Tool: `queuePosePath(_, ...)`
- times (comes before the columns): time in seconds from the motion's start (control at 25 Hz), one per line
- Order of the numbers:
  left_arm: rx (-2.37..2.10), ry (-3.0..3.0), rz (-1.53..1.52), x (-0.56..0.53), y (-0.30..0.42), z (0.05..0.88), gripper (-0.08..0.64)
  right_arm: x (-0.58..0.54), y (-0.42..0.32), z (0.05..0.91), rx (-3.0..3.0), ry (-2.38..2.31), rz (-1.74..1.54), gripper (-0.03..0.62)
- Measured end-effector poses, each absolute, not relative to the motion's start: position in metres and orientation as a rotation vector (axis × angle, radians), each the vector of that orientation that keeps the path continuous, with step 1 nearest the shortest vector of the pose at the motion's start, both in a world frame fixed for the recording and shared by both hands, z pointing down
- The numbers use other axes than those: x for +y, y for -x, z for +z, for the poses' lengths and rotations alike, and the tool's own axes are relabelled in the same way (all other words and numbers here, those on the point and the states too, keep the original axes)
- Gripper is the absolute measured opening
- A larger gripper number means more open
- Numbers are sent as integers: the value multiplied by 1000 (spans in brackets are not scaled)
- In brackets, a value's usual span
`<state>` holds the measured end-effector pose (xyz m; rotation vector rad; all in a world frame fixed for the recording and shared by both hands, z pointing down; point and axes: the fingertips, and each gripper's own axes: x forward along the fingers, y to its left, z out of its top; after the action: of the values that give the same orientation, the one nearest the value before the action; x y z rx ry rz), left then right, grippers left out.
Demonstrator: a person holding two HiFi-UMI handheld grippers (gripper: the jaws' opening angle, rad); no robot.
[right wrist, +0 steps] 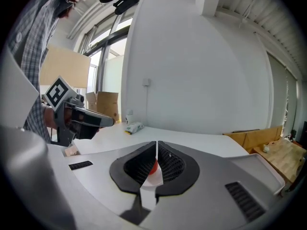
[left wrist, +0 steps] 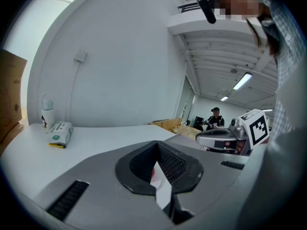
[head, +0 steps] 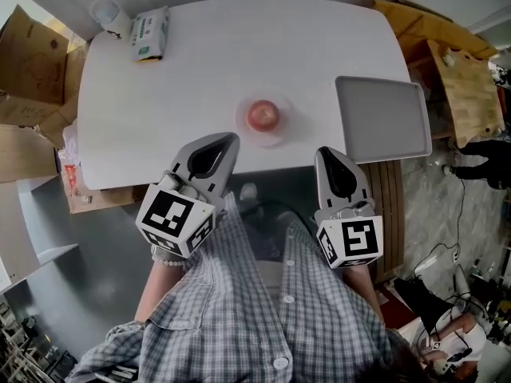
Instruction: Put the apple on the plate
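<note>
The white desk with rounded corners fills the upper part of the head view. Cardboard boxes stand off its left edge. A person in a checked shirt stands at the near edge and holds a tool in each hand.

A flat grey tray lies at the desk's right edge, with its outer side reaching slightly past that edge.

The left hand-held gripper is just over the near edge, left of the middle, and its tip points toward the plate. Its jaws are together with nothing between them. In its own view only a sliver of desk and a little red show through the slit behind the pads.

The right hand-held gripper hangs just short of the near edge, between the plate and the tray. Its jaws are also pressed together and hold nothing. The red fruit shows through the thin gap, farther off on the desk.

A green-and-white tissue pack lies at the far left corner, with a small white bottle just beside it.

A small, pale round plate rests near the middle of the near edge, between the two tools and ahead of them.

The red apple sits on that plate, apart from both tools.
</note>
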<state>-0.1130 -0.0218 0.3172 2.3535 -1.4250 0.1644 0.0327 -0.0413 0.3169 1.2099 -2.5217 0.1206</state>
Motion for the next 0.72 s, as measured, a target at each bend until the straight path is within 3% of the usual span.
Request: queuePosePath(0.72,-1387,-2162,170,-42,129,362,9,-81,-21,358,-2452,-1098,181,28)
